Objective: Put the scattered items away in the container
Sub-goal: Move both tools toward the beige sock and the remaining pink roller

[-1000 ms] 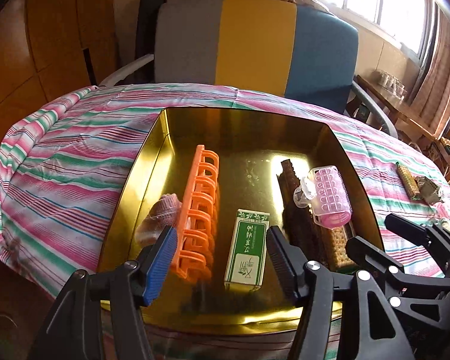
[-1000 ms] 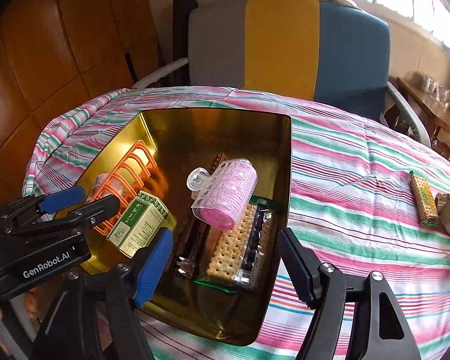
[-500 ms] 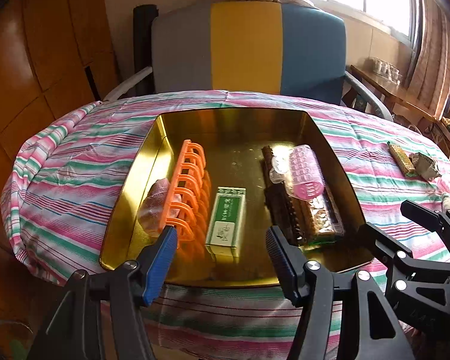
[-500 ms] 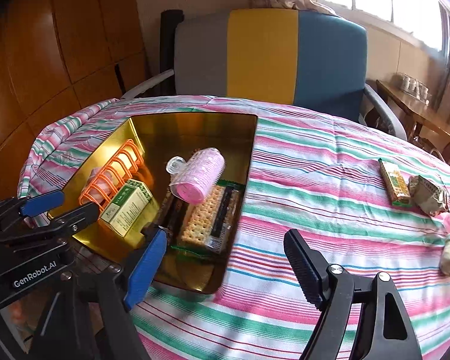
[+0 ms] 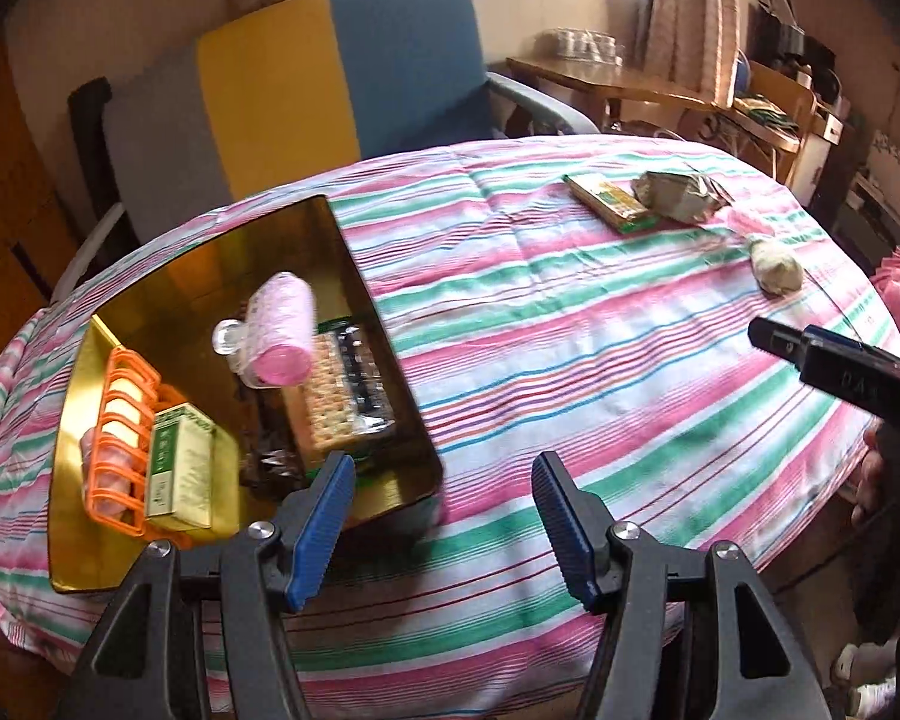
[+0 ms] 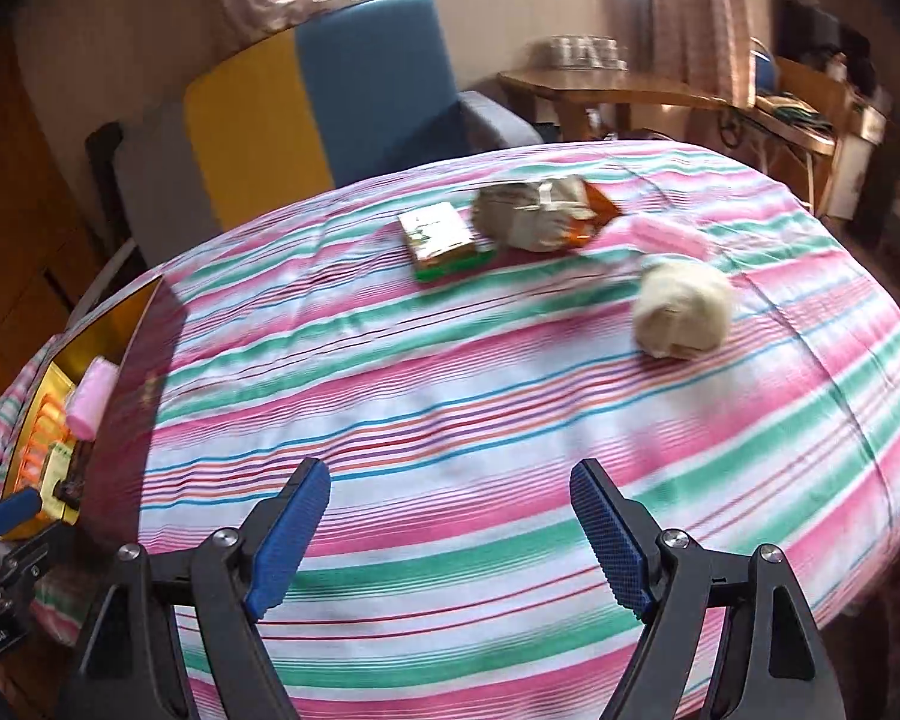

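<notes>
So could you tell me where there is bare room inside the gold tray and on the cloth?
Free: the gold tray's far end beyond the pink hair roller, and the striped tablecloth between tray and cream ball. Crowded: tray's near half.

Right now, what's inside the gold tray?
Gold tray holds a pink roller, cracker pack, green box and orange rack. Whatever lies beneath them is hidden.

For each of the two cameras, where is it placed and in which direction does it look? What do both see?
Left wrist: on the left hand-held gripper, open, facing the gold tray and striped table; the right hand-held gripper enters at right.
Right wrist: on the right hand-held gripper, open, facing the loose items; the left hand-held gripper shows at lower left.
Shared: tray, green packet, crumpled wrapper, pale ball, pink roller, chair.
</notes>
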Demonstrator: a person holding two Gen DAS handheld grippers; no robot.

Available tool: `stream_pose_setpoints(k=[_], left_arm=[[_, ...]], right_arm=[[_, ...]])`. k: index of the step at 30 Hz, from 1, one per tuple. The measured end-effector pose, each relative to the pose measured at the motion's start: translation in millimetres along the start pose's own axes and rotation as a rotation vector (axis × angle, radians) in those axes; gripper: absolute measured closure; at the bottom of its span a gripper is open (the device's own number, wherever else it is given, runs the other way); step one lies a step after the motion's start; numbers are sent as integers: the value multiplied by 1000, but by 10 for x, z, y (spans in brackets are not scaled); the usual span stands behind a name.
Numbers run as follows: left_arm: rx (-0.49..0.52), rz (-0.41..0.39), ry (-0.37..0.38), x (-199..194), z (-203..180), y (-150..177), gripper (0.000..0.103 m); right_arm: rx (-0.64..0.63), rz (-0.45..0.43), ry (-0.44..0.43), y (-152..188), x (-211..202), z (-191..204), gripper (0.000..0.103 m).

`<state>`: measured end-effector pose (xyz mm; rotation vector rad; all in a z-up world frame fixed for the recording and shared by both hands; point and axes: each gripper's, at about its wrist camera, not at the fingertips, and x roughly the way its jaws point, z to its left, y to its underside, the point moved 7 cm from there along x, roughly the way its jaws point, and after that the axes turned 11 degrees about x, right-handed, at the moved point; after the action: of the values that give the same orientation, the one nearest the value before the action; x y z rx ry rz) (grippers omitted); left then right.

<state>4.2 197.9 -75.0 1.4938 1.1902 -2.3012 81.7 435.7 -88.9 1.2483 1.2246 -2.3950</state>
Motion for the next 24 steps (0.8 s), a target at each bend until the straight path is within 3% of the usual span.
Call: stream_pose_setpoints(k=[9,18,24], left_arm=[[114,28,125,321,-562,-238,40],[148,60,185,607,-782,-372,40],[113,97,220,768,-764,-323,40]], right_arm=[[192,-55,30,-709,52,-928,20],[233,-25,44,-1394,585,-1162,19],[336,75,13,-1363,967,-1298,18]])
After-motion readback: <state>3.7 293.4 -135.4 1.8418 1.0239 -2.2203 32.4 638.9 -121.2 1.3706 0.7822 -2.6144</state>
